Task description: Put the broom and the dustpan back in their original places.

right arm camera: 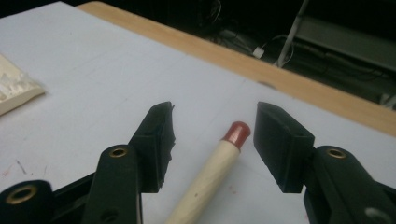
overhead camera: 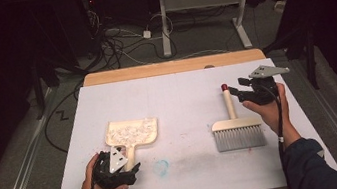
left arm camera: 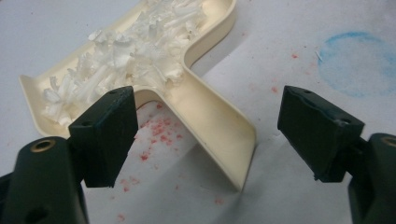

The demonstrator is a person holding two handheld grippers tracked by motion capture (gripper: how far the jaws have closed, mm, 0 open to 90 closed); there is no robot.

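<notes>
Both tools look to have been set down, so the step in hand is judged to be a clean release. The left gripper is held with its fingers spread wide, the dustpan handle lying free between them on the counter, its tray of white shavings just beyond the fingertips. The right gripper is also open, the brush handle lying untouched between its fingers. Each should be drawn straight back so neither handle is nudged and nothing is spilled. Red crumbs and a blue smudge lie beside the left fingers; nothing is seen to block the way
</notes>
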